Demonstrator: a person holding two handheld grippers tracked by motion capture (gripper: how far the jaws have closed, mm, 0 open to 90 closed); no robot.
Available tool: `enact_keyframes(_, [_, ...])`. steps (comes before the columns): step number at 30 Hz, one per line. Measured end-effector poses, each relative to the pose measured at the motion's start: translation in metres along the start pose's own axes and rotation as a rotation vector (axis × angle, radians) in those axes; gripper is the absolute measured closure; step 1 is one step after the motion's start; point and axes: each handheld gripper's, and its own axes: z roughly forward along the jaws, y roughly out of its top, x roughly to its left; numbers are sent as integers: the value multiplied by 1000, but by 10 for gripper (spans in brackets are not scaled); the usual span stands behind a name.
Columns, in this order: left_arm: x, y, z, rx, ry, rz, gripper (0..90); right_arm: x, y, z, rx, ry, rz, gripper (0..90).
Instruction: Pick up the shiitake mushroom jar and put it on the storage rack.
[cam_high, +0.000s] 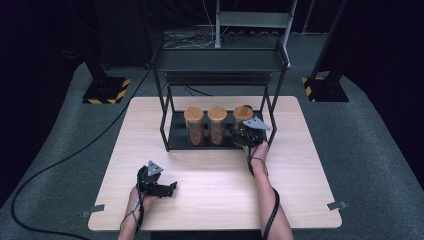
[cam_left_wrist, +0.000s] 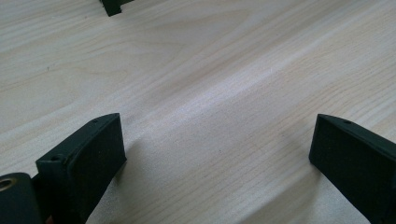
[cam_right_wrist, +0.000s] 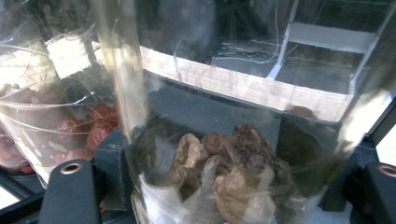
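1. A light wooden table stands on grey carpet in a dark room, seen from the high view.
2. At the far side of the table stands a black metal rack with an upper shelf and a low tray-like bottom shelf.
3. Three clear glass jars with round wooden lids stand side by side in a row on the bottom shelf.
4. The left jar and the middle jar hold reddish-brown contents.
5. The right jar holds dark, wrinkled dried mushrooms and sits at the right end of the row, just beside the middle jar.
6. The right gripper reaches into the rack, its jaws closed around the right jar; in the right gripper view the glass lies between both black jaws.
7. The left gripper is near the table's front left, well apart from the rack, low over the bare wood.
8. In the left gripper view its jaws stand wide apart with nothing between them.
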Motion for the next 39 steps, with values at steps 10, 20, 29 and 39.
enact_keyframes(10, [0,0,0,0,0,0,28,-2,-1,4,-3,9,8,248])
enact_keyframes(20, [0,0,0,0,0,0,28,-4,-1,5,-8,0,14,249])
enact_keyframes(29, [0,0,0,0,0,0,28,-5,-1,6,-5,6,29,249])
enact_keyframes(39, [0,0,0,-1,0,0,28,-10,-1,6,2,34,72,249])
